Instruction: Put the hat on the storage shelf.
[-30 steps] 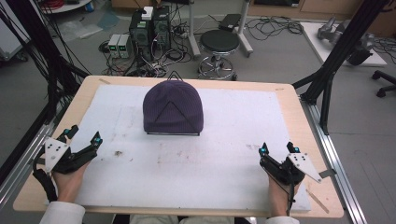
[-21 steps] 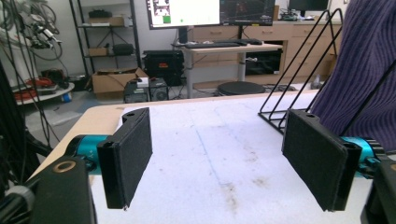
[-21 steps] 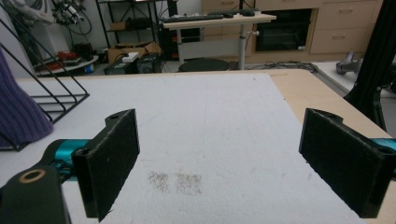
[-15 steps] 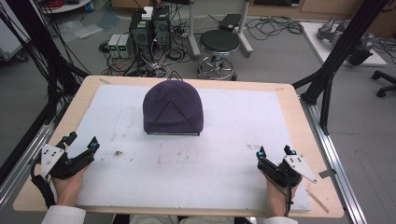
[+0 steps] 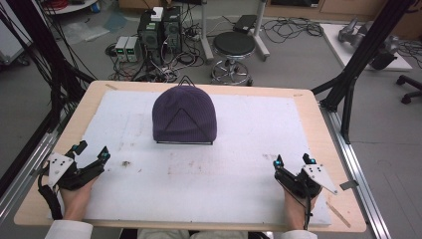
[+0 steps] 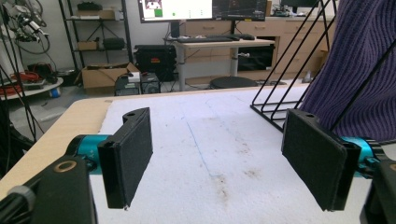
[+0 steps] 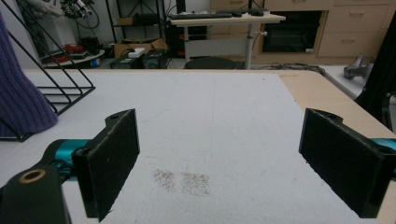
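Observation:
A purple knit hat [image 5: 184, 115] sits over a black wire rack [image 5: 184, 143] at the back middle of a white foam board [image 5: 234, 159]. My left gripper [image 5: 92, 150] rests near the board's front left corner, open, with nothing between its pads. In the left gripper view the open left gripper [image 6: 222, 158] points across the board, with the hat [image 6: 359, 70] and rack [image 6: 280, 93] ahead to the right. My right gripper [image 5: 293, 161] rests at the front right, open and empty. In the right gripper view the right gripper [image 7: 229, 163] faces bare board, with the hat [image 7: 18, 102] at far left.
The board lies on a wooden table [image 5: 318, 114] with bare rims at left and right. Black frame posts [image 5: 348, 94] stand beside the table. A stool [image 5: 234, 50] and computer boxes [image 5: 159, 30] are on the floor behind. Brown stains [image 7: 182, 179] mark the board.
My left gripper has shifted slightly toward the near edge of the table. The right gripper and the hat have stayed where they were.

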Action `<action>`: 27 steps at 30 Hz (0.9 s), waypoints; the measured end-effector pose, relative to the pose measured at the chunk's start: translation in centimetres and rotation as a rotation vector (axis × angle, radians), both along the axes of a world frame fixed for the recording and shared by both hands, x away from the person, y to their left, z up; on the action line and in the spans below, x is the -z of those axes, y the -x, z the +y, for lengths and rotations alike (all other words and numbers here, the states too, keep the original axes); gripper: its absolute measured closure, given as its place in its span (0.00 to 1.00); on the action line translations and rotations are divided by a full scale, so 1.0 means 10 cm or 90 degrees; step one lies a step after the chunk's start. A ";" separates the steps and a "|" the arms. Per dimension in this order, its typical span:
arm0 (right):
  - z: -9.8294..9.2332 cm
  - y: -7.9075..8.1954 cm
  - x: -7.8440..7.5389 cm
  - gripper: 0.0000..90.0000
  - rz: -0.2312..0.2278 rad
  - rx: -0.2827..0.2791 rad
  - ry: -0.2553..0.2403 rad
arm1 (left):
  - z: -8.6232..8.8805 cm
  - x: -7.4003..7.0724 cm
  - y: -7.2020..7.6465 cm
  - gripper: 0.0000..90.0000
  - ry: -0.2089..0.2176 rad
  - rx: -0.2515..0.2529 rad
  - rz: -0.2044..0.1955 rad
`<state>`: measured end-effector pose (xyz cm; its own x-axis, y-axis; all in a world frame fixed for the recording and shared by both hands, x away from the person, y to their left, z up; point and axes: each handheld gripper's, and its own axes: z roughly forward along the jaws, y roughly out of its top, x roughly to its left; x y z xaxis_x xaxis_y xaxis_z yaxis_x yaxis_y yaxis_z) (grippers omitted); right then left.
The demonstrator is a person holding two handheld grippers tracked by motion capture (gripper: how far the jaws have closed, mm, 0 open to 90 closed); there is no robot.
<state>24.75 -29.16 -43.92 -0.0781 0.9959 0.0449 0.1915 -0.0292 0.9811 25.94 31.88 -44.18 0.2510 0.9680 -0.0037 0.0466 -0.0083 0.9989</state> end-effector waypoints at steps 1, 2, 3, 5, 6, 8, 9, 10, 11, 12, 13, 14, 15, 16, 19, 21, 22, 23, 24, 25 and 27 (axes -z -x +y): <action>0.00 0.00 0.00 0.13 -0.001 0.000 0.000 | 0.00 0.00 0.00 0.28 0.013 0.004 0.002; 0.01 0.01 -0.01 0.15 -0.003 -0.004 -0.001 | 0.00 0.00 -0.01 0.28 0.025 0.007 0.003; 0.01 0.01 -0.01 0.16 -0.004 -0.007 -0.005 | 0.00 0.00 -0.01 0.28 0.028 0.007 0.003; 0.02 0.01 -0.02 0.16 -0.008 -0.010 -0.007 | -0.01 0.00 0.00 0.28 0.020 0.005 -0.001; 0.03 0.02 -0.02 0.16 -0.006 -0.014 -0.010 | -0.01 0.00 0.00 0.28 0.019 0.006 -0.002; 0.04 0.02 -0.03 0.16 -0.009 -0.017 -0.007 | -0.02 0.00 0.00 0.28 0.020 0.009 -0.001; 0.05 0.02 -0.03 0.16 -0.010 -0.015 -0.007 | -0.02 0.00 0.00 0.28 0.020 0.010 0.000; 0.05 0.03 -0.03 0.16 -0.011 -0.016 -0.007 | -0.02 0.00 0.00 0.28 0.020 0.009 0.000; 0.05 0.03 -0.03 0.16 -0.012 -0.016 -0.008 | -0.02 0.00 0.00 0.28 0.019 0.009 0.000; 0.05 0.03 -0.03 0.16 -0.012 -0.016 -0.006 | -0.02 0.00 0.00 0.28 0.020 0.009 0.000; 0.05 0.03 -0.03 0.16 -0.012 -0.015 -0.007 | -0.01 0.00 0.00 0.28 0.020 0.008 0.001; 0.04 0.03 -0.04 0.16 -0.012 -0.016 -0.006 | -0.01 0.00 0.00 0.28 0.021 0.008 0.001; 0.04 0.03 -0.03 0.16 -0.012 -0.016 -0.008 | 0.00 0.00 0.00 0.28 0.021 0.006 0.001; 0.04 0.03 -0.03 0.16 -0.010 -0.015 -0.010 | 0.00 0.00 0.00 0.28 0.022 0.005 0.001; 0.04 0.03 -0.03 0.15 -0.010 -0.014 -0.016 | 0.00 0.00 -0.01 0.28 0.023 0.004 0.004; 0.03 0.03 -0.03 0.15 -0.009 -0.017 -0.020 | -0.01 0.00 -0.01 0.28 0.024 0.005 0.005; 0.03 0.03 -0.03 0.15 -0.009 -0.017 -0.020 | -0.01 0.00 -0.01 0.28 0.023 0.005 0.004; 0.04 0.03 -0.03 0.15 -0.009 -0.017 -0.020 | -0.01 0.00 -0.01 0.28 0.022 0.007 0.005; 0.04 0.03 -0.03 0.15 -0.012 -0.017 -0.021 | -0.02 0.00 -0.01 0.28 0.022 0.008 0.004; 0.04 0.03 -0.03 0.15 -0.008 -0.017 -0.024 | -0.02 0.00 -0.01 0.28 0.021 0.008 0.005; 0.04 0.03 -0.03 0.15 -0.011 -0.017 -0.020 | -0.02 0.01 -0.01 0.28 0.021 0.010 0.005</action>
<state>24.44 -28.75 -43.59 -0.1055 0.9916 0.0743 0.1753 -0.0550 0.9830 26.02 31.70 -44.23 0.2653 0.9635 -0.0370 0.0549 0.0232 0.9982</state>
